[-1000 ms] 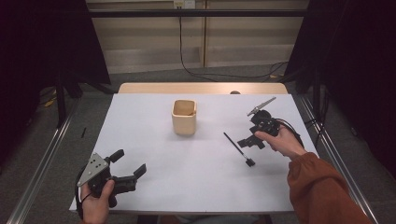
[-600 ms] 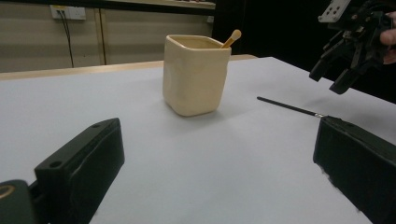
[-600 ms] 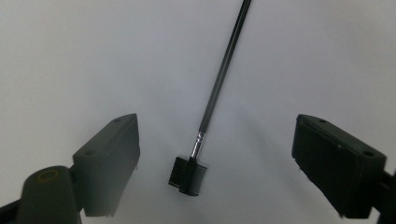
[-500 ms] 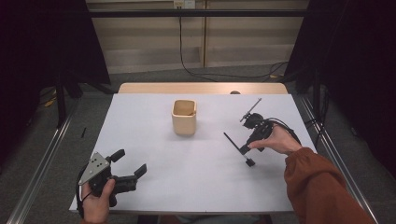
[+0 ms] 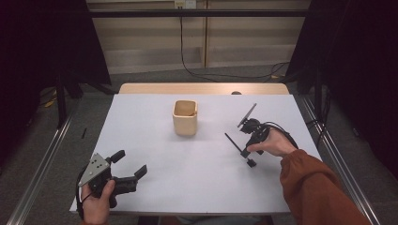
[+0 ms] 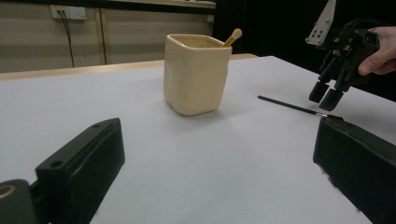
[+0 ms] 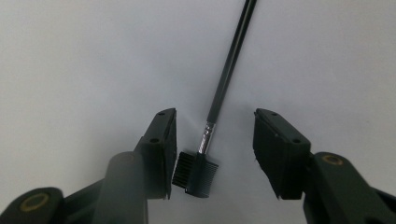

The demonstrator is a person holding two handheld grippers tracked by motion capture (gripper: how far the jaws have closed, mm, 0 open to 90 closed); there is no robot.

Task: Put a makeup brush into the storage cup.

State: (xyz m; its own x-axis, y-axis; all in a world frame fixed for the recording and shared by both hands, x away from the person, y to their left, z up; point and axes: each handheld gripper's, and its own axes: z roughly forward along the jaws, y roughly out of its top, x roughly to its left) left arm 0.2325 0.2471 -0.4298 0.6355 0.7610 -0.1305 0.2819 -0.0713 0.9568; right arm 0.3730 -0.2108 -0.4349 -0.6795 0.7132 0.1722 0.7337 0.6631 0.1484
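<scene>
Between right gripper (image 7: 212, 154) jaws, closing but not yet gripping: brush (image 7: 219, 105) on white table (image 5: 155, 140); left gripper (image 5: 129, 169) released.

The cup (image 5: 185, 118) is standing mid-surface (image 5: 197, 187) with a stick (image 6: 232, 37) leaning inside it. To its right the brush (image 5: 238, 149) is lying flat, the right hand-held gripper (image 5: 249, 150) straddling its comb end. The left hand-held gripper (image 5: 129, 171) is sitting at the near left corner.
</scene>
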